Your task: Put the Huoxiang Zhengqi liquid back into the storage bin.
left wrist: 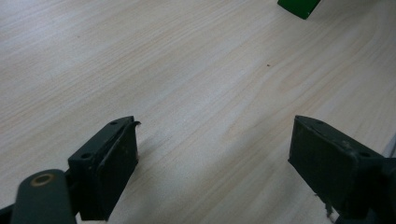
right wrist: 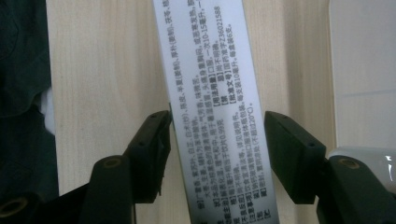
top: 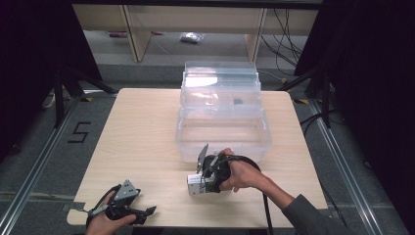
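My left hand lies low at my near left, wrapped around the left gripper, whose grey three-cornered plate faces up. Its jaws point out toward my right and stand wide apart, with nothing between the pads.

My right forearm reaches forward and inward from my near right, the sleeve ending short of the wrist. My right hand curls over the right gripper, plate tipped up on the far side, jaws aimed down and toward my left. Those jaws stand partly apart; the left pad sits just at what lies between them, the right pad a little clear.
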Demonstrator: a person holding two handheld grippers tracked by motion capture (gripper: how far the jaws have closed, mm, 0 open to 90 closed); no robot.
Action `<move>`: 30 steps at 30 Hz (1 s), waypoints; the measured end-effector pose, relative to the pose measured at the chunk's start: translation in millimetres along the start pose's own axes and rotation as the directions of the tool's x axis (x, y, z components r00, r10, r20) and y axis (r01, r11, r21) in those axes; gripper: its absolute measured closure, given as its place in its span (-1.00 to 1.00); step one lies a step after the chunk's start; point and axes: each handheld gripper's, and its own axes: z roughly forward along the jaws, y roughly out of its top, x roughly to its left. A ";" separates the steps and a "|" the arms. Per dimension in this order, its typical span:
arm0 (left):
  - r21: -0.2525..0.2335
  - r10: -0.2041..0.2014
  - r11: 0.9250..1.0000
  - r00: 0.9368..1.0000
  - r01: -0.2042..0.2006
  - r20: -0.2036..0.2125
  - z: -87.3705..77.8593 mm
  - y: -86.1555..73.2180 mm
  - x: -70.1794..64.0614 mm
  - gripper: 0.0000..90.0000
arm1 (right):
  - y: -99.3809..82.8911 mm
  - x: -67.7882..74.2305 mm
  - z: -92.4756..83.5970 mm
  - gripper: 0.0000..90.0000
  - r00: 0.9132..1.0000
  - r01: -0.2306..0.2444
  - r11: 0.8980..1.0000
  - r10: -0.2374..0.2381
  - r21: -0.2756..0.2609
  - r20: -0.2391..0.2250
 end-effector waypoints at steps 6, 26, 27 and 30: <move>-0.002 -0.002 1.000 1.000 0.002 0.004 -0.1 -0.1 -0.5 -0.67 | 1.6 0.6 3.5 0.18 1.000 -0.007 0.999 0.008 0.034 -0.028; -0.001 0.000 1.000 1.000 0.000 0.001 0.1 -0.3 -0.1 -0.67 | 7.4 5.0 -5.9 0.44 0.997 0.073 0.991 -0.069 0.109 -0.040; -0.001 0.000 1.000 1.000 0.000 0.001 0.1 -0.3 -0.1 -0.67 | 7.2 4.5 -8.0 0.44 0.997 0.071 0.992 -0.067 0.102 -0.042; -0.002 -0.002 1.000 1.000 0.002 0.008 -0.1 -0.4 -0.7 -0.67 | 6.5 4.1 -15.3 0.44 0.997 0.075 0.994 -0.072 0.084 -0.041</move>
